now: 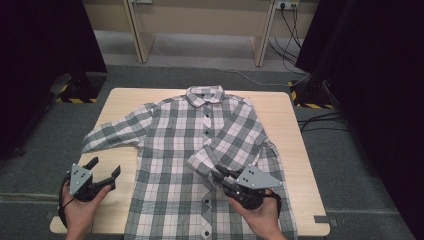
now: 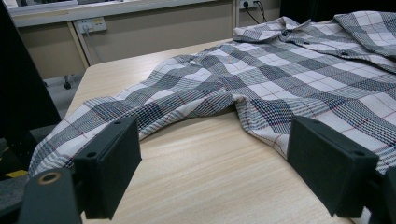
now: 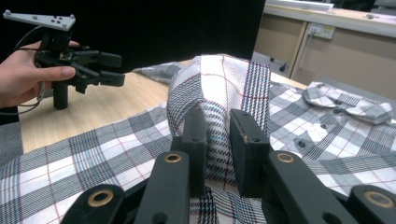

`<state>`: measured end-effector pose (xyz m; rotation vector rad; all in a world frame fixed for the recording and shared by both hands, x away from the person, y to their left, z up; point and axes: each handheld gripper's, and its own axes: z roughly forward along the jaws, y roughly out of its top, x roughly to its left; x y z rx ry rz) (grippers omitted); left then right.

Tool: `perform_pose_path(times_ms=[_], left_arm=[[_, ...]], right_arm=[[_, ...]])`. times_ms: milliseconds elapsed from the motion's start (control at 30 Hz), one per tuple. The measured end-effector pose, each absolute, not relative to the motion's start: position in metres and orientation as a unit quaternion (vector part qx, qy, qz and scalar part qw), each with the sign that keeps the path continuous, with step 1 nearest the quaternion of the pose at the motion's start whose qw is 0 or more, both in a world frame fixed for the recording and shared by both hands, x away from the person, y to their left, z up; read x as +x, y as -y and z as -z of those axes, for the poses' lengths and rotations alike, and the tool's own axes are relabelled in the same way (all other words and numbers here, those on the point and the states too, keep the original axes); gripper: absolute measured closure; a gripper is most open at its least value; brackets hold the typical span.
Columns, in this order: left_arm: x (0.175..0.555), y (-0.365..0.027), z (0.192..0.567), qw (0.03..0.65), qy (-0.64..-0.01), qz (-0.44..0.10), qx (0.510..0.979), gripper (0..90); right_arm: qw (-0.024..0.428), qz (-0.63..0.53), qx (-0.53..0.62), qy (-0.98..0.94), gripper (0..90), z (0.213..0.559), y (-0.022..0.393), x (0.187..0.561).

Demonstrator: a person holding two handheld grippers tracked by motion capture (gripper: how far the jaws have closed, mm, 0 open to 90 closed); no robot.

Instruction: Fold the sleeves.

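Nearest the person, two hands come in from the bottom edge of the high view, one gripper in each. The right gripper (image 1: 218, 176) sits over the lower front of the one plaid shirt (image 1: 170, 150), and in the right gripper view its two black jaws stand narrow, pinched on a raised fold of the shirt's right sleeve (image 3: 219, 93), which humps up between and above the pads; the cloth is clearly clamped there. The left gripper (image 1: 105, 167) hangs just off the shirt's left edge, above bare tabletop, its two jaws spread wide with nothing between them; in the left gripper view only wood grain lies in the gap, with the shirt's hem and left sleeve (image 2: 154, 100) beyond the tips. The shirt lies flat and face up on the single light wooden table (image 1: 120, 100), buttoned down the middle, with a row of dark buttons showing on the placket, collar (image 1: 205, 94) toward the far edge. Its left sleeve stretches out toward the table's left side; its right sleeve is folded in across the chest. Beyond the table lies grey floor, then two pale wooden legs of a bench (image 1: 140, 45) along the far wall, and several dark cables (image 1: 285, 47) trailing from a wall socket at upper right.
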<state>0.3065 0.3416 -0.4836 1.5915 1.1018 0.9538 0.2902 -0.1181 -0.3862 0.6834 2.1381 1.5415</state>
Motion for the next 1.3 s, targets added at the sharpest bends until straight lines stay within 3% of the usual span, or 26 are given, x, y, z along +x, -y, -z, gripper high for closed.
perform_pose_path(times_ms=[700,1033,1300], left_arm=[[0.307,-0.341,0.484,0.471,-0.449,-0.39,0.652,16.9],[0.306,-0.341,0.484,0.471,-0.449,-0.39,0.652,16.9],[0.307,-0.341,0.484,0.471,-0.449,-0.39,0.651,16.9]], right_arm=[[0.127,-0.568,0.181,-0.792,69.1,0.396,0.1,0.271],[0.146,-0.571,0.204,-0.782,60.0,0.392,0.111,0.277],[0.199,-0.561,0.278,-0.754,49.6,0.396,0.149,0.299]])
